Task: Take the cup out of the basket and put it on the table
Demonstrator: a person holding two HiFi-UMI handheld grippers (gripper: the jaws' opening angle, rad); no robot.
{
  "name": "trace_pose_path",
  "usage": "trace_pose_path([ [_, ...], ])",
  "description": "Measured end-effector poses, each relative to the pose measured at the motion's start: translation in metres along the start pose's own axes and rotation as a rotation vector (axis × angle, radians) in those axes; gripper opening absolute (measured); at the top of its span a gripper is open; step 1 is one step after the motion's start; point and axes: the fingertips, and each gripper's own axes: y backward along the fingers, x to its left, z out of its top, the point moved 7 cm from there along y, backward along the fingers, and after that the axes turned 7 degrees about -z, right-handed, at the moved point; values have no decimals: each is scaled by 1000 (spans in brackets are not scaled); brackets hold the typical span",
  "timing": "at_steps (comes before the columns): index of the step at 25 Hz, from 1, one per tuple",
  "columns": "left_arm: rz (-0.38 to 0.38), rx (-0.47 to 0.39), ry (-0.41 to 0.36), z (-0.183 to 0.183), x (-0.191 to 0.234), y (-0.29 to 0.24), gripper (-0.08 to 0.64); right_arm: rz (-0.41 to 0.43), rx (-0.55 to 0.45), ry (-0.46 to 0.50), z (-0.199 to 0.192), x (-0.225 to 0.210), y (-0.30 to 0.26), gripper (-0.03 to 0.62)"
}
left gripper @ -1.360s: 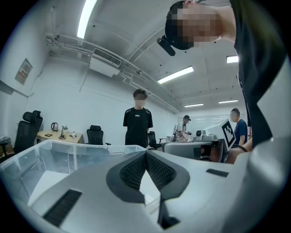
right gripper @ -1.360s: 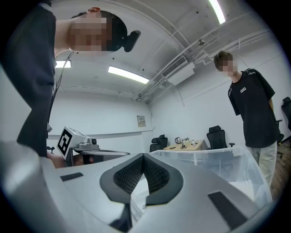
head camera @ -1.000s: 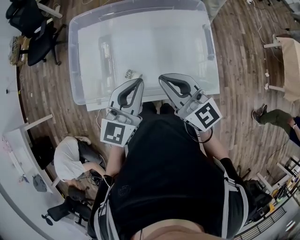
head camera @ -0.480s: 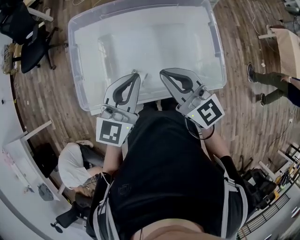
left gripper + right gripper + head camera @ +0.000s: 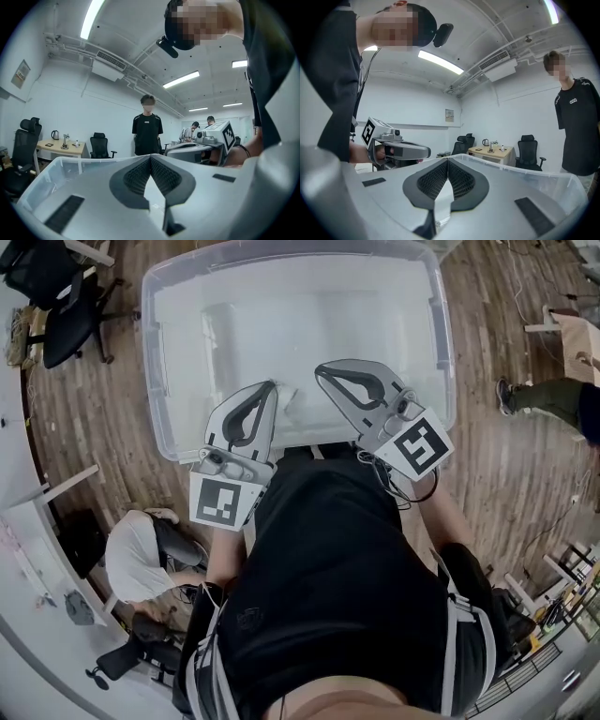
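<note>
Left tongs: we are holding them closed and empty over the basket's near edge.
Right tongs: we are keeping them closed and empty alongside.
Basket: clear plastic, standing before us.
Cup: showing only as a small pale blur inside the basket, just beside the left tips.

A pale thing at the basket's near edge sat half behind the left gripper, too blurred to name; the right gripper covered part of that edge.

Head view above, gripper views seemingly across basket
</note>
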Motion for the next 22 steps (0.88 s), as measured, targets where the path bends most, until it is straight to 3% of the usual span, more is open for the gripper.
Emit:
trace_pose_path([
  [12,86,8,17,-1,6,-1,18,206,91,138,-20,-31,-50,18],
  [22,128,6,13,-2,15,-1,18,403,289,301,-106,-37,-88,18],
])
